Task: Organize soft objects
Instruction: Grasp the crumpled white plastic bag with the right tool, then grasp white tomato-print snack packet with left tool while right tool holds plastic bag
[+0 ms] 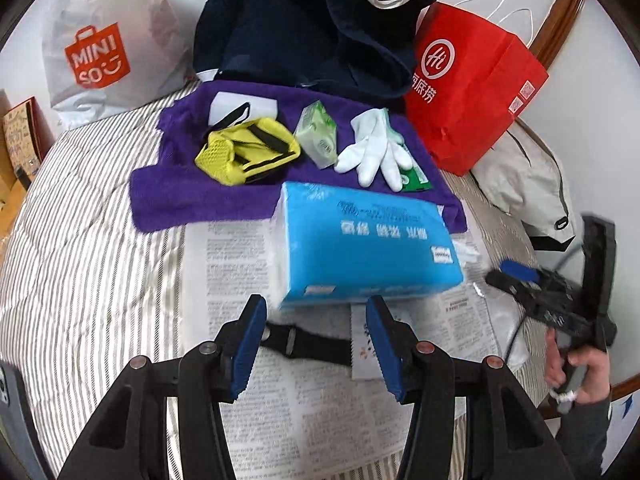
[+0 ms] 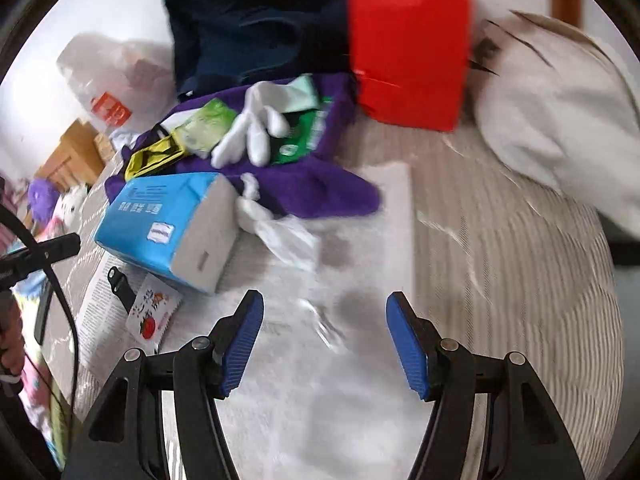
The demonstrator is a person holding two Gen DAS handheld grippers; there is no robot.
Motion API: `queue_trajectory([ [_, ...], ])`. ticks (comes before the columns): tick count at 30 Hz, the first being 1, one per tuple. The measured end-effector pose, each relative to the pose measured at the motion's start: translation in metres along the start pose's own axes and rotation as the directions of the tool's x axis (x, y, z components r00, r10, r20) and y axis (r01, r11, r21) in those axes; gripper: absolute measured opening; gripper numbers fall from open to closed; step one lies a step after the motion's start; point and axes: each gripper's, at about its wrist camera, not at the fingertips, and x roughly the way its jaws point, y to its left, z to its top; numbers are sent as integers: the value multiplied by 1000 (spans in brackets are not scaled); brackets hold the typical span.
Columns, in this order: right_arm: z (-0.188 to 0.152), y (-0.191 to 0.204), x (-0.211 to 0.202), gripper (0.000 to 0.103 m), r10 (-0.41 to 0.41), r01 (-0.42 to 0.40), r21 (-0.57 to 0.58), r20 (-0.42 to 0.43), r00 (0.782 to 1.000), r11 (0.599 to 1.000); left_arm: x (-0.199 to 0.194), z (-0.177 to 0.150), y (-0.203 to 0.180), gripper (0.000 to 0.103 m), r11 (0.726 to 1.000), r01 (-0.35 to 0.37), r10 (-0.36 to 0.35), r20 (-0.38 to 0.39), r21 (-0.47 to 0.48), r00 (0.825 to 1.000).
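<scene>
I am holding both the left gripper and right gripper with jaws parted and empty above the striped bed; the blue soft tissue pack is lying on newspaper, just beyond the left jaws.

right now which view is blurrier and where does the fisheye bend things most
Right wrist view: blurrier, with motion smear across the red paper bag and the striped bedding. Left wrist view: mostly sharp, the blue tissue pack only slightly soft. Both views: fisheye bends the edges and darkens the corners.
</scene>
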Motion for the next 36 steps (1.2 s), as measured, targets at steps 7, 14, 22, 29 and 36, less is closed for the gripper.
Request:
queue_trajectory([
  [7, 32, 21, 44, 63, 81, -82, -56, -23, 996, 995, -8, -9, 17, 50, 999, -31, 31, -5, -25, 1000],
  [14, 32, 33, 65, 6, 50, -59, -153, -67, 997, 986, 1, -15, 27, 50, 998, -26, 25, -22, -49, 999],
  [22, 18, 19, 32, 6, 74, -77, -98, -33, 997, 992, 14, -26, 5, 50, 1000, 26, -26, -42, 2, 999],
  [29, 5, 3, -5, 6, 4, -4, -33, 19, 1000, 999, 35, -41, -42, 68, 994, 32, -26, -54, 108, 998],
  [36, -22, -13, -36, 7, -36, 35, 33, 45, 998, 999, 57, -50, -73, 68, 985, -6, 14, -45, 174, 999],
])
